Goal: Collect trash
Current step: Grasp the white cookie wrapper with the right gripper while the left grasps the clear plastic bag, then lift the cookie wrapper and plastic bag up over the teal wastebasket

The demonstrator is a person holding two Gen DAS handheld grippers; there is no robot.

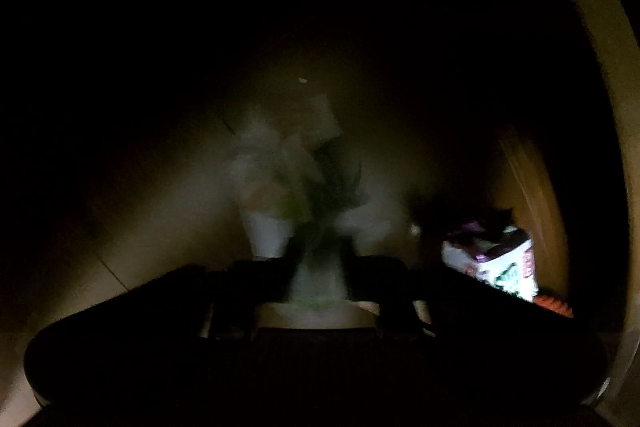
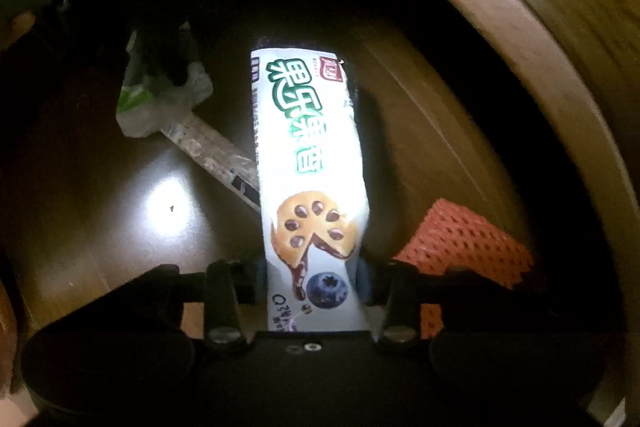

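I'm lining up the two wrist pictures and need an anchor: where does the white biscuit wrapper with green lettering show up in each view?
Left wrist view: the biscuit wrapper sits low at the right edge, small and partly hidden behind the dark gripper body.
Right wrist view: the same wrapper fills the centre, standing lengthwise between the right gripper fingers.
Shared landmark: the orange foam net right beside the wrapper, seen as an orange sliver in the left wrist view.

Looks like a home interior, dim, lit only near the cameras. Wood-plank floor [image 2: 100,211] w/ a light glare at 9 o'clock of the cookie wrapper [image 2: 308,163]. Curved wooden furniture edge [image 2: 520,39] at 1–2 o'clock. Household litter around: crumpled plastic bag [image 2: 160,99] at 10 o'clock, red foam net [image 2: 468,239] at 4 o'clock.
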